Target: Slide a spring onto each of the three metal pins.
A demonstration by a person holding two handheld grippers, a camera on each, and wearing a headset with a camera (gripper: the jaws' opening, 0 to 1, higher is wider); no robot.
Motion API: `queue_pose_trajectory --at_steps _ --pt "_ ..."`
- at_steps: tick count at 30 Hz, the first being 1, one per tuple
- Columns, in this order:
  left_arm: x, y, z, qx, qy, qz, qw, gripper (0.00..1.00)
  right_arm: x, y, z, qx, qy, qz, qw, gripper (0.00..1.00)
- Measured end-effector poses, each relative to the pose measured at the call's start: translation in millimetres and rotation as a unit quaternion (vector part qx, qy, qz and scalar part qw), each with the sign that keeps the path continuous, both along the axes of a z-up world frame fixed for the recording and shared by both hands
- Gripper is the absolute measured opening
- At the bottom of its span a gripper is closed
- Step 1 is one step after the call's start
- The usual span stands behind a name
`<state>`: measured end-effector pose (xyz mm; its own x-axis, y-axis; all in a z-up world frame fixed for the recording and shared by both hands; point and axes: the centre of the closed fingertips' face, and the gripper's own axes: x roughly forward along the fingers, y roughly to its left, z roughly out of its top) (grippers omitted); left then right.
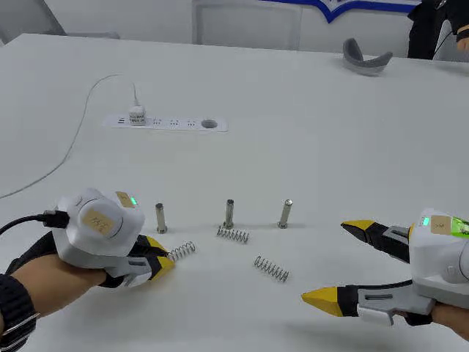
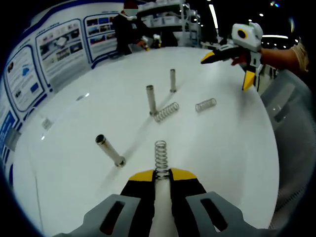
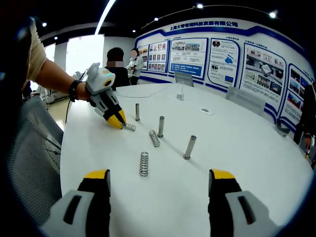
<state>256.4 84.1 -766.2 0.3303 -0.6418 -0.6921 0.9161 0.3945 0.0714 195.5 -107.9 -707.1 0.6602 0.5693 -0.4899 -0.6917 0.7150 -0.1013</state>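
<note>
The left gripper [image 1: 163, 262] has its jaws pinched close on one end of a spring [image 1: 182, 251], and the free end sticks out past the yellow tips toward the left pin [image 1: 160, 218], near its base but apart from it. In the left gripper view this spring stands straight up from between the two tips. All three pins stand upright in a row on the white table [image 1: 308, 110], the middle pin [image 1: 229, 213] and the right pin [image 1: 285, 213] both bare. A second spring [image 1: 233, 235] lies flat just beside the foot of the middle pin, and a third spring [image 1: 271, 268] lies loose nearer the person, between the middle and right pins. The right gripper [image 1: 341, 262] hovers off to the right, well apart from the pins, with its jaws spread wide and nothing between them. A power strip [image 1: 165, 122] lies farther back on the table.
</note>
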Motion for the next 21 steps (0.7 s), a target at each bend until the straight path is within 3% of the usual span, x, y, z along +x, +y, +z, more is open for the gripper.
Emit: queue_pose_trajectory --at_steps 5,10,21 --pt "0.8 0.7 0.6 0.002 -0.001 0.004 1.0 0.1 -1.5 7.0 4.5 -0.001 -0.004 0.009 1.0 0.81" --pt "-1.4 -2.4 10.6 -0.01 -0.004 0.004 0.9999 0.1 -3.1 12.7 9.3 0.0 -0.006 0.016 0.9999 0.77" --pt "-21.2 -18.1 28.0 -0.026 -0.015 -0.031 0.9991 0.1 -8.1 41.3 17.1 -0.003 -0.003 0.063 0.998 0.53"
